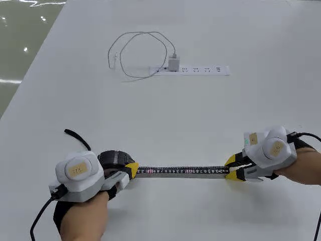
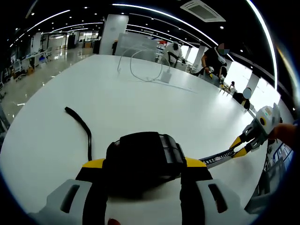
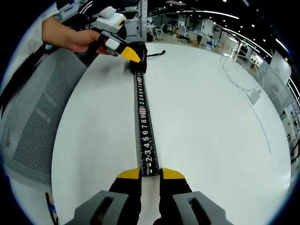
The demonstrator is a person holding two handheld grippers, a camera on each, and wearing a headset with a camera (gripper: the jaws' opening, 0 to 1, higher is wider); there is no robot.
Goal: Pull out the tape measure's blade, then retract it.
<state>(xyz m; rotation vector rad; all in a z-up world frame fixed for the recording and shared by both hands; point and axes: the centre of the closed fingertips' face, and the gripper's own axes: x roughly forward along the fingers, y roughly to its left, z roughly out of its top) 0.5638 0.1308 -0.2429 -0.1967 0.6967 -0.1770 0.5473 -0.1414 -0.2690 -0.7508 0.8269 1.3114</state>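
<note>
my left gripper [image 1: 126, 169] is clamped on the two sides of the tape measure's black case [image 2: 143, 157], near the front left of the white table [image 1: 200, 115]. my right gripper [image 3: 150, 174] is pinched narrow on the free end of the blade [image 3: 143, 117]; the end hook is hidden between the jaws. the blade lies flat on the table, printed face up, stretched straight between the two grippers. its long axis runs left to right across me, from the case to the right gripper. judgement: the pull-out looks done or nearly so. retraction calls for the right gripper, which is at the free end, to travel along this axis toward the case, feeding the blade in straight.
</note>
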